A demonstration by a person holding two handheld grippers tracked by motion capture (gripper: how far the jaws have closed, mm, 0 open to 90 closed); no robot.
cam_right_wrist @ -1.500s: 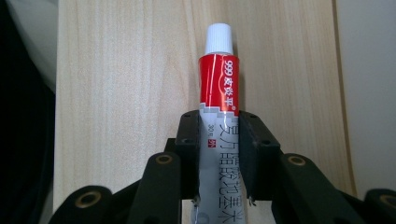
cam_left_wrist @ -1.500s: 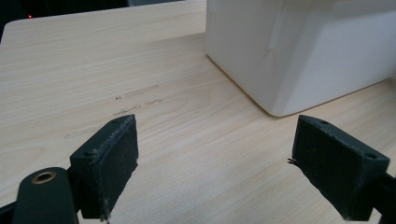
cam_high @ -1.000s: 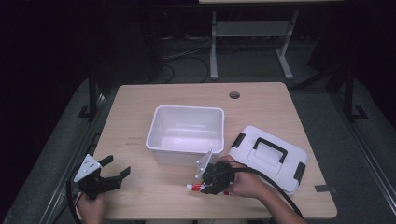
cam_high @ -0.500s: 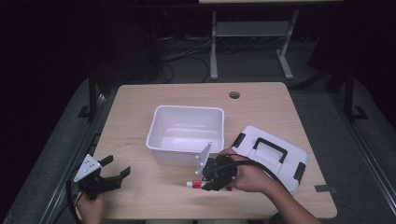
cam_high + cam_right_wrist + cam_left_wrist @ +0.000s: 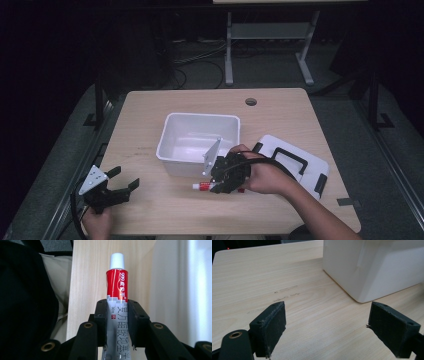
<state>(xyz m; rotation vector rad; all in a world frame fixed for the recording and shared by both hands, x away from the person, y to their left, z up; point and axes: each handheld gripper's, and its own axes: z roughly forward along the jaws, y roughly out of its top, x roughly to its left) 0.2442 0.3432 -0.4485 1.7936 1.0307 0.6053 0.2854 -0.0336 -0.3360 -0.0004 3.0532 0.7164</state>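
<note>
The right tool (image 5: 216, 186) is clamped on a small red-and-white squeeze tube with a white ribbed screw cap (image 5: 117, 292), pads pressed flat against its silver, printed lower body. In the high view the tube (image 5: 201, 186) pokes out sideways from the tool, cap leading, just in front of the white, smooth-walled rectangular plastic bin (image 5: 172, 150). To do this step well, carry the tube above the rim beyond the tool before swinging it over the cavity, keeping the grip steady, since a soft tube can dent or slip. Beside the right hand lies a white plastic lid with a black handle (image 5: 295, 157). The left tool (image 5: 119, 189) rests with jaws apart over the pale wood-grain counter (image 5: 312, 322).
</note>
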